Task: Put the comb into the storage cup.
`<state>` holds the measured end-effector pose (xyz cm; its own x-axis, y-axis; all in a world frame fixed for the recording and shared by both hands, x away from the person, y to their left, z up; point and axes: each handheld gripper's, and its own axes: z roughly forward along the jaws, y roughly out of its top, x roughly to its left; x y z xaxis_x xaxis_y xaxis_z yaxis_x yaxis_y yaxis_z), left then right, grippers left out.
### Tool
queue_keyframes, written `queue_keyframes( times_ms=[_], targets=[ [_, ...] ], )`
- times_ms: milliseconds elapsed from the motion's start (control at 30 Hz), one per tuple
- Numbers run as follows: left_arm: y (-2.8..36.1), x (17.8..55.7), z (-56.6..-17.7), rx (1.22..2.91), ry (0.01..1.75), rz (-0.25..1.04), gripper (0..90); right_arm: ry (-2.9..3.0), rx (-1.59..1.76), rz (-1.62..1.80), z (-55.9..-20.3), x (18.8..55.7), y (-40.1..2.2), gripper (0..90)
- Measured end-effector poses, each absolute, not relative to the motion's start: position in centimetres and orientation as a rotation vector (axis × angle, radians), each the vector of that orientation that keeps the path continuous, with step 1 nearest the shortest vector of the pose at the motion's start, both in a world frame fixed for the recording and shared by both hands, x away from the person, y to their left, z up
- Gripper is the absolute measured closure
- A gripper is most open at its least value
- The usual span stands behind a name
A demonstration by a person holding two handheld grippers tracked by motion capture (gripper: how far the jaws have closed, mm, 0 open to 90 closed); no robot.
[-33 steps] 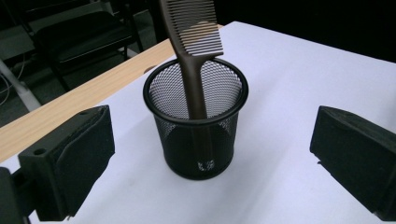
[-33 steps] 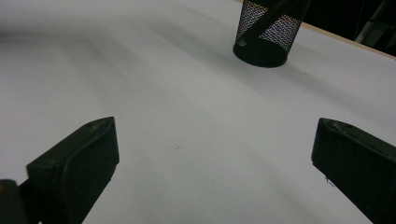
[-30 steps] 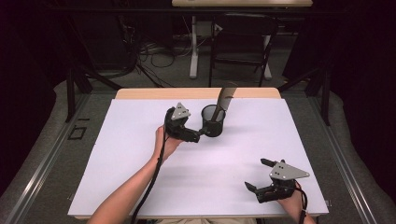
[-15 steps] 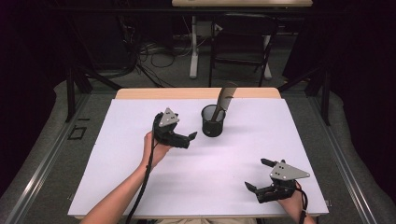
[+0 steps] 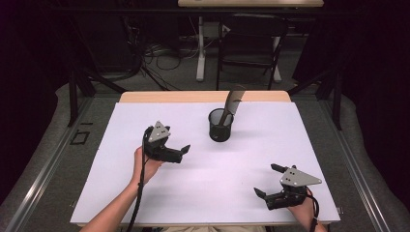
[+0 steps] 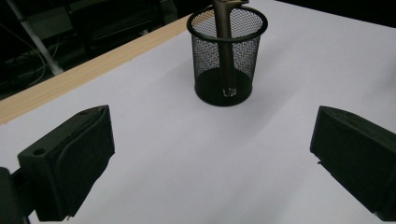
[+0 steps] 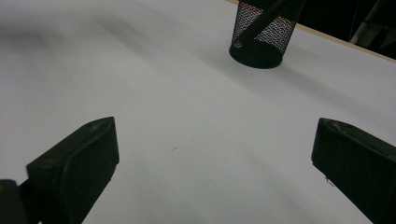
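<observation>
A black mesh cup stands on the white table, back of centre. A brown flat-handled tool leans in it, tilted right. My left gripper hovers left of the cup, apart from it, pointing right, open and empty. In the left gripper view the cup and the tool lie ahead beyond the wide-spread left gripper. My right gripper rests near the front right corner, open and empty. In the right gripper view the cup is far ahead of the right gripper.
A wooden strip runs along the table's far edge. Beyond it are a chair, desk legs and cables on the floor. Metal rails flank the table on both sides.
My left gripper has drawn back from the cup, leftward and toward the person, with nothing in it. The tool stays in the cup. The right gripper has not moved.
</observation>
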<state>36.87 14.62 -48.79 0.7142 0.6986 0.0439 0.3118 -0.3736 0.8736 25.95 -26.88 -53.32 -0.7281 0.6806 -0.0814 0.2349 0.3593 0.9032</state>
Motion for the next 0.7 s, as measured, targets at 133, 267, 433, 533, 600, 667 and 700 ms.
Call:
queue_keyframes(
  times_ms=[133,267,433,533,600,667,700],
  targets=[
    [15.7,35.9,-49.0,1.962,0.796,0.524,0.0,2.187,0.800,1.340,-53.4,25.9,-26.8,0.3],
    [16.8,35.0,-49.4,1.953,0.818,0.526,0.0,2.186,0.801,1.334,-53.4,26.0,-26.7,0.3],
    [18.0,34.3,-50.3,1.936,0.861,0.521,0.0,2.186,0.801,1.335,-53.4,26.0,-26.6,0.3],
    [18.5,33.7,-50.6,1.937,0.865,0.529,0.0,2.185,0.800,1.336,-53.4,26.0,-26.6,0.3],
    [18.8,33.4,-51.1,1.936,0.883,0.519,0.0,2.189,0.803,1.329,-53.5,26.1,-26.6,0.3],
    [19.0,33.1,-51.4,1.952,0.890,0.509,0.0,2.184,0.802,1.332,-53.5,26.1,-26.6,0.3],
    [19.1,32.9,-51.5,1.962,0.889,0.515,0.0,2.184,0.802,1.332,-53.5,26.1,-26.6,0.3]
  ],
)
